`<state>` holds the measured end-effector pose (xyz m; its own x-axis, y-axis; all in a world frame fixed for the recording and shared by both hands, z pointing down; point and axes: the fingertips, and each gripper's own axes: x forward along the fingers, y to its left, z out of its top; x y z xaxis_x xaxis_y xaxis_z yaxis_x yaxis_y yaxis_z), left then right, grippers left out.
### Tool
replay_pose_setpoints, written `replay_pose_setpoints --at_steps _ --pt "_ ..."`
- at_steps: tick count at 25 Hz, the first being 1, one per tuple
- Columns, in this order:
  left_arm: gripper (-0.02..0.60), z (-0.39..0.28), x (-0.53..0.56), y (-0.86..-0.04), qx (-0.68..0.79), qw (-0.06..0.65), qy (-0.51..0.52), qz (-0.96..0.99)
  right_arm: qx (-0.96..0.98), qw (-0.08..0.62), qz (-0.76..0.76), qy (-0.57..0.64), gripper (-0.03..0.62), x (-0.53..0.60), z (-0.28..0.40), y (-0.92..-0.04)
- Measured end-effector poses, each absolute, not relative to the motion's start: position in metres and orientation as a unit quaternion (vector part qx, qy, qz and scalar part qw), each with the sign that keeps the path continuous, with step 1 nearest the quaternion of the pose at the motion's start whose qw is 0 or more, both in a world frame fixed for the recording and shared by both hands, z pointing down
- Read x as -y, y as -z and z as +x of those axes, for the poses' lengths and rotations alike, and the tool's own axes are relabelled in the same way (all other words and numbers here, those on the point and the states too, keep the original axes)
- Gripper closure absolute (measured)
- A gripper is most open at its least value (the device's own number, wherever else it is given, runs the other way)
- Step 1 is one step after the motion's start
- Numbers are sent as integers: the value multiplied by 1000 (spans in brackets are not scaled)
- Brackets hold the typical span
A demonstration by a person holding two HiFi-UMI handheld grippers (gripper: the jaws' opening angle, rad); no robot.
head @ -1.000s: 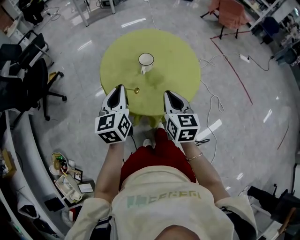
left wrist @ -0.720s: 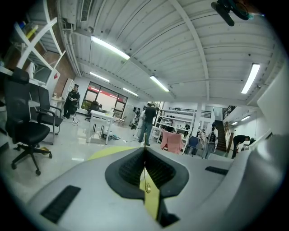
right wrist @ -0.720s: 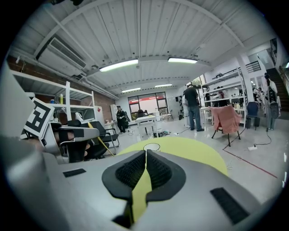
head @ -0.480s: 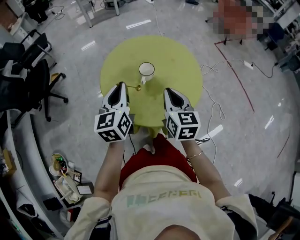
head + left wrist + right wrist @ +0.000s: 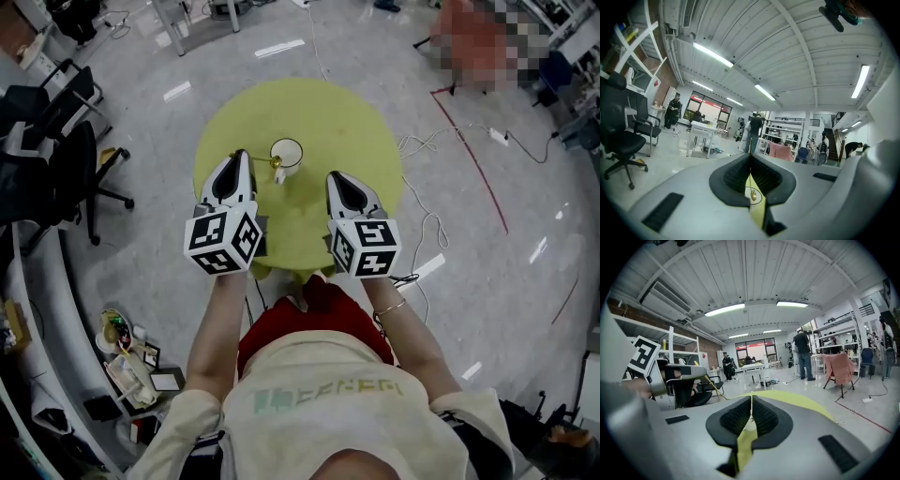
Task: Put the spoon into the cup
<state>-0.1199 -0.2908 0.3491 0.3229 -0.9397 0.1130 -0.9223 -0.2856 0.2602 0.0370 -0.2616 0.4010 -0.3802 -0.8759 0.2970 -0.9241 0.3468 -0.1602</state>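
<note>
The left tongs point(image 5: 241, 157) are clamping shut on the thin handle of a gold spoon point(image 5: 267, 161). The spoon is sticking out from their tips toward the white cup point(image 5: 287, 151). The cup is standing upright near the middle of the round yellow-green surface point(image 5: 352, 122), with its handle pointing back toward the person.

In the head view the spoon's bowl is sitting right at the cup's left rim. In the left gripper view the left tongs point(image 5: 751, 161) are pressing together on the handle. Through the gap below them, the spoon's bowl point(image 5: 752, 196) is showing inside the thin ring of the cup's rim. Whether the bowl is dipping below the rim or hanging over it cannot be told.

The right tongs point(image 5: 334, 176) are hovering over the surface's near edge, to the right of the cup and apart from it. In the right gripper view the right tongs point(image 5: 751, 406) are closing on nothing, their ribbed pads meeting.

A black office chair point(image 5: 80, 155) is standing on the grey floor point(image 5: 487, 244), well to the left of the surface.
</note>
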Motion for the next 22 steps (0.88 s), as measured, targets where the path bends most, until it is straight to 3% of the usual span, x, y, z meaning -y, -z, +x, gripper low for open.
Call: replay_pose_setpoints --at_steps 22 --pt "557 -98 366 -398 602 187 9 776 829 101 519 -182 557 332 47 -435"
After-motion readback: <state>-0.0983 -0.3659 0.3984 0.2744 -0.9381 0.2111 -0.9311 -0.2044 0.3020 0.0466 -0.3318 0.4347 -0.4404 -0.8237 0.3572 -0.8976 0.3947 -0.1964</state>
